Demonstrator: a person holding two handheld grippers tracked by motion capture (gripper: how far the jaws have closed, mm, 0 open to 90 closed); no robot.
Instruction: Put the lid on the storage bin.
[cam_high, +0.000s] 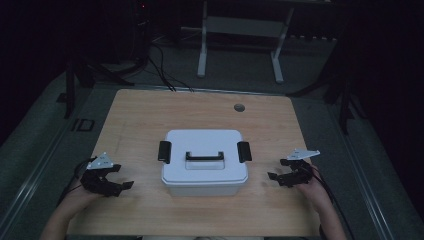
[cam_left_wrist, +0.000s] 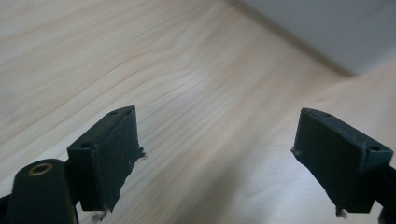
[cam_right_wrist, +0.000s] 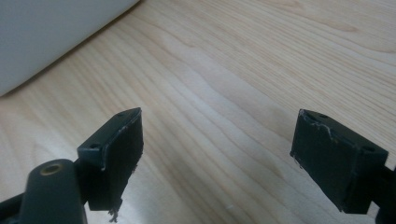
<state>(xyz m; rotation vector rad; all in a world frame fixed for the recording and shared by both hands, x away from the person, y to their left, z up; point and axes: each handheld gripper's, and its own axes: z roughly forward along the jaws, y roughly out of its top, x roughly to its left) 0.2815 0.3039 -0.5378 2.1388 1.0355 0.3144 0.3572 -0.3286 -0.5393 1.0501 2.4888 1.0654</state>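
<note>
- Dim room all round, so the back is mostly dark, with a grey floor and a pale table frame (cam_high: 240, 30) standing behind.
- Light wooden table (cam_high: 140, 115), pale grain, with one small round grey cap (cam_high: 239, 107) set into it near the far edge.
- One white box (cam_high: 204, 161) sits in the middle of the table, lid on. It has one black handle (cam_high: 204, 156) on top and two black latches (cam_high: 164, 151), one at each end.
- Two grippers, one per hand. Left gripper (cam_high: 118, 179) is low over the table to the left of the box, jaws spread wide, nothing between them.
- Right gripper (cam_high: 283, 169) is to the right of the box, jaws wide apart too, just bare wood between them.
- Both are near the box but not touching it; each gripper view catches a bit of its white wall (cam_left_wrist: 327, 28) in a top corner.
</note>
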